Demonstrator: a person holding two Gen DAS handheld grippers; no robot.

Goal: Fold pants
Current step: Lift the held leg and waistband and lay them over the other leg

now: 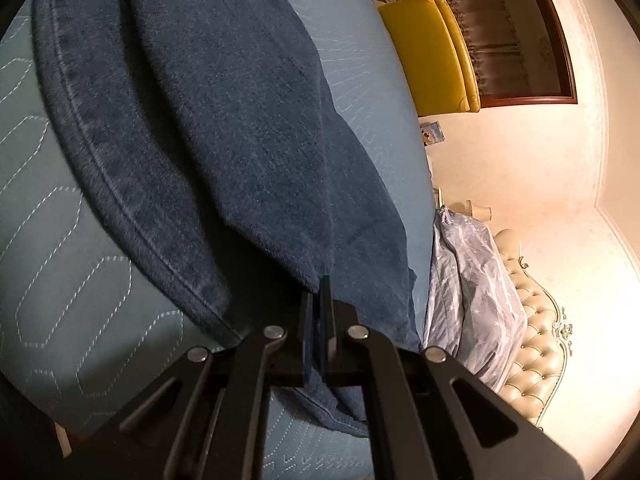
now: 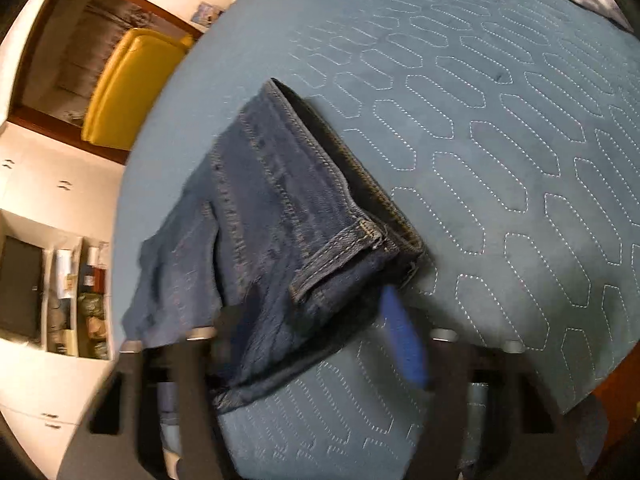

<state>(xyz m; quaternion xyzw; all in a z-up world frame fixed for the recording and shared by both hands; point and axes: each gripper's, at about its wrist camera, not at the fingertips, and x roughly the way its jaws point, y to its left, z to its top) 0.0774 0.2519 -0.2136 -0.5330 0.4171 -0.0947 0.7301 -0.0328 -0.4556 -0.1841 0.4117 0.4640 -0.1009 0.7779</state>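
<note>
Dark blue denim pants (image 1: 208,120) lie on a blue quilted bed cover (image 1: 80,280). In the left wrist view my left gripper (image 1: 318,284) is shut on a fold of the denim, which drapes away from its tips. In the right wrist view the pants (image 2: 280,208) lie folded with the waistband and a belt loop (image 2: 332,260) facing me. My right gripper (image 2: 308,320) is open, its jaws spread wide around the near edge of the pants; the blue pad (image 2: 402,340) sits to the right of the fabric, blurred by motion.
The quilted bed cover (image 2: 500,140) stretches to the right. Grey starred bedding (image 1: 472,288) and a tufted headboard (image 1: 536,344) lie at the bed's end. A yellow chair (image 2: 128,88) and white cabinets (image 2: 48,184) stand beyond the bed's left edge.
</note>
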